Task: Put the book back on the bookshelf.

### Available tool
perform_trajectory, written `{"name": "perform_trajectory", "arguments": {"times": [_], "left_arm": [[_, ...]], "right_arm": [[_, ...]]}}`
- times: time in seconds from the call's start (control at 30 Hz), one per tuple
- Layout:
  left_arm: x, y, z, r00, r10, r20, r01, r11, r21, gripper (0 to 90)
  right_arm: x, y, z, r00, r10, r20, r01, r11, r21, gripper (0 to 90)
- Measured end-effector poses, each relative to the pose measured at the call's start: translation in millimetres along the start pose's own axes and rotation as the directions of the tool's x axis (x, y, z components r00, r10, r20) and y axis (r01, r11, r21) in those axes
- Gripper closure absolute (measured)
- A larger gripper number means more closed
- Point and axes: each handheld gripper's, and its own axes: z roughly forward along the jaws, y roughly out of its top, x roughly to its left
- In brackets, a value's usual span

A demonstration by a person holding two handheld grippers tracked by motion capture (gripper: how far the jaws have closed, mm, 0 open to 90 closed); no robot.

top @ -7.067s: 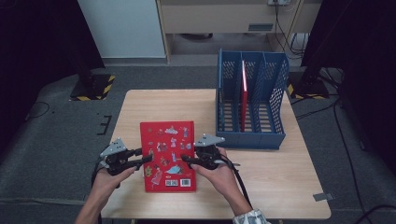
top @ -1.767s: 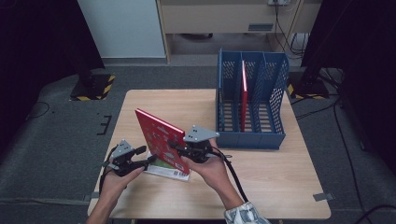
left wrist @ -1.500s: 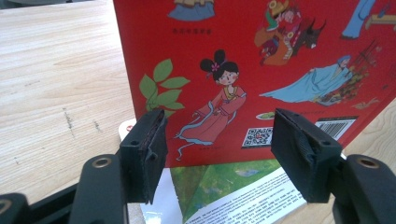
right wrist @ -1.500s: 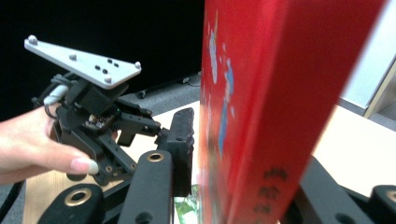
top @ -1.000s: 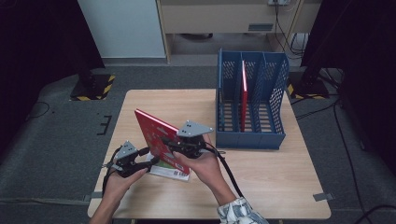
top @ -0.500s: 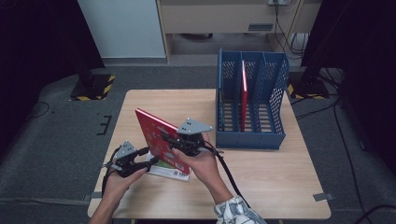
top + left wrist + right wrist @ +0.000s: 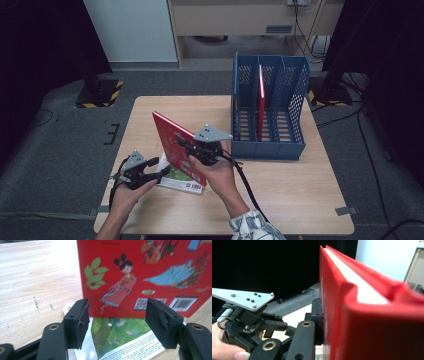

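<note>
A red picture book (image 7: 174, 144) stands tilted up on its lower edge on the wooden table (image 7: 300, 200). My right gripper (image 7: 189, 151) is shut on its right side, and its jaws have just closed a little further on the cover (image 7: 367, 315). A second book with a green and white cover (image 7: 181, 181) lies flat beneath it. My left gripper (image 7: 157, 168) is low at the left, open, its jaws having just widened slightly. In the left gripper view the red back cover (image 7: 150, 272) stands beyond the pads (image 7: 78, 320), and the flat book (image 7: 120, 337) lies between them, untouched.
A blue three-slot file rack (image 7: 270, 146) stands at the table's far right, with another red book (image 7: 260, 100) upright in it. Bare wood lies to the right front and at the back left. The person's other hand and gripper (image 7: 249, 315) are in the right gripper view.
The red book has stayed tilted up in the right gripper. The right hand's fingers shifted slightly on the gripper. The left gripper has kept its place.
</note>
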Motion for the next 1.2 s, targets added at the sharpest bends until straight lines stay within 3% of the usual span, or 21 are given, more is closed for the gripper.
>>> {"name": "perform_trajectory", "arguments": {"times": [0.23,0.57,1.0,1.2], "left_arm": [[-1.9,-1.8,7.8,0.9998,0.018,-0.009,-0.017,0.9988,0.045,24.3],[6.4,-6.0,10.4,0.9955,0.024,-0.092,-0.017,0.9966,0.08,5.2],[15.0,-9.5,7.9,0.9921,0.011,-0.125,0.003,0.9945,0.105,4.4],[20.0,-11.5,6.6,0.9868,0.014,-0.161,0.004,0.9937,0.112,4.4]], "right_arm": [[-9.2,-0.9,-7.1,0.9996,0.01,0.027,-0.01,1.0,-0.007,79.6],[-19.8,-1.1,-16.2,0.998,0.033,0.055,-0.032,0.999,-0.026,79.6],[-26.1,-0.8,-24.2,0.9965,0.038,0.075,-0.035,0.999,-0.035,79.7],[-29.0,1.0,-29.6,0.9955,0.038,0.087,-0.034,0.999,-0.043,79.7]]}}
